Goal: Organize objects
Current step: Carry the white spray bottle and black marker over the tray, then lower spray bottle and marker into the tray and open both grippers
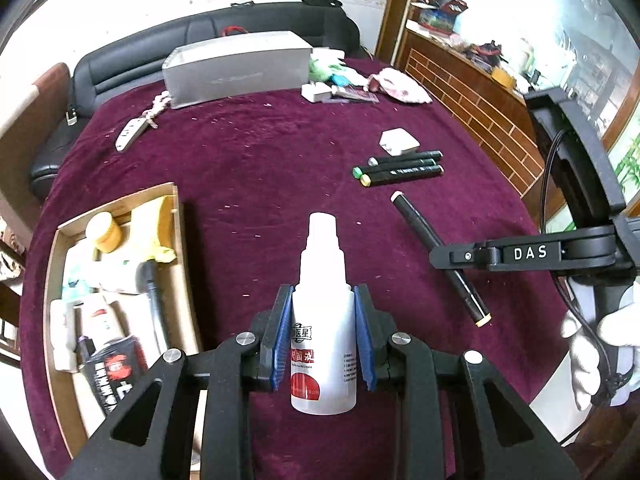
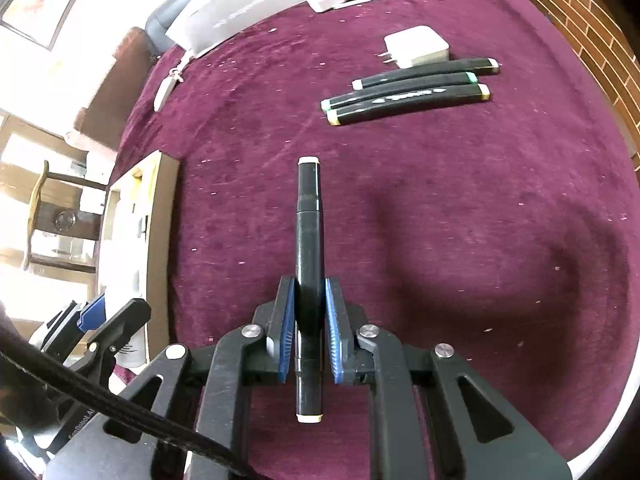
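Observation:
My left gripper [image 1: 323,300] is shut on a white spray bottle [image 1: 323,344] with a red label, held above the maroon cloth. To its left lies a wooden tray [image 1: 178,264] packed with several bottles and tubes. My right gripper [image 2: 310,292] is shut on a black marker [image 2: 309,240] with cream end caps; from the left wrist view that marker [image 1: 416,220] pokes out of the right gripper [image 1: 444,256]. Three more black markers [image 2: 408,96] lie side by side farther back, beside a white charger [image 2: 418,46].
A grey pouch [image 1: 236,66] stands at the back of the table, with a zipper pull [image 1: 132,132] and a pile of small packets [image 1: 344,84] near it. A black sofa [image 1: 120,64] and a wooden cabinet [image 1: 460,80] border the table. A white-gloved hand [image 1: 600,340] holds the right gripper.

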Available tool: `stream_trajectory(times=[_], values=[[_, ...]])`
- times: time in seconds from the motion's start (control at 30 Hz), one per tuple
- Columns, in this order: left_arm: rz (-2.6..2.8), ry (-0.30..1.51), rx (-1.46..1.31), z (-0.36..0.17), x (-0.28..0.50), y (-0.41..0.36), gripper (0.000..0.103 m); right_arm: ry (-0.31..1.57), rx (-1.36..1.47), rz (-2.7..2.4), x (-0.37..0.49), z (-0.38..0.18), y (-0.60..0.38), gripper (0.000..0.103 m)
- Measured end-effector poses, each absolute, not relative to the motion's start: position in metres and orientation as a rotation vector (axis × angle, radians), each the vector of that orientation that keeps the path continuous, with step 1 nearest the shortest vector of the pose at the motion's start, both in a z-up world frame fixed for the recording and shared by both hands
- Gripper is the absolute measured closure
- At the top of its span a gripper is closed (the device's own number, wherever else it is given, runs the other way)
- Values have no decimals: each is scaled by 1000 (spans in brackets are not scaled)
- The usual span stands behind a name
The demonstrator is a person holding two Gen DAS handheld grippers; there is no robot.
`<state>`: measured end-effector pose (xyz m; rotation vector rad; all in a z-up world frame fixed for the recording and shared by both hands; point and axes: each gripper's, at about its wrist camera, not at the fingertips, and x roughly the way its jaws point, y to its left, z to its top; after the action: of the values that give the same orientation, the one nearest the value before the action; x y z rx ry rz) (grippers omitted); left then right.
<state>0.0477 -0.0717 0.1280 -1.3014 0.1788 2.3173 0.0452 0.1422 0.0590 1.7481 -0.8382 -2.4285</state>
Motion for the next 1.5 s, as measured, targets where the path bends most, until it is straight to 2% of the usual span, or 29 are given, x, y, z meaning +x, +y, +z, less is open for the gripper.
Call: stream_trajectory(times=[0.83, 1.5], values=[[2474, -37, -1338, 147, 54, -207, 78, -780, 1651, -2382, 22, 89, 71, 90], [2572, -157, -1486, 109, 45, -302, 78, -669, 1677, -2238, -17, 85, -5, 90]])
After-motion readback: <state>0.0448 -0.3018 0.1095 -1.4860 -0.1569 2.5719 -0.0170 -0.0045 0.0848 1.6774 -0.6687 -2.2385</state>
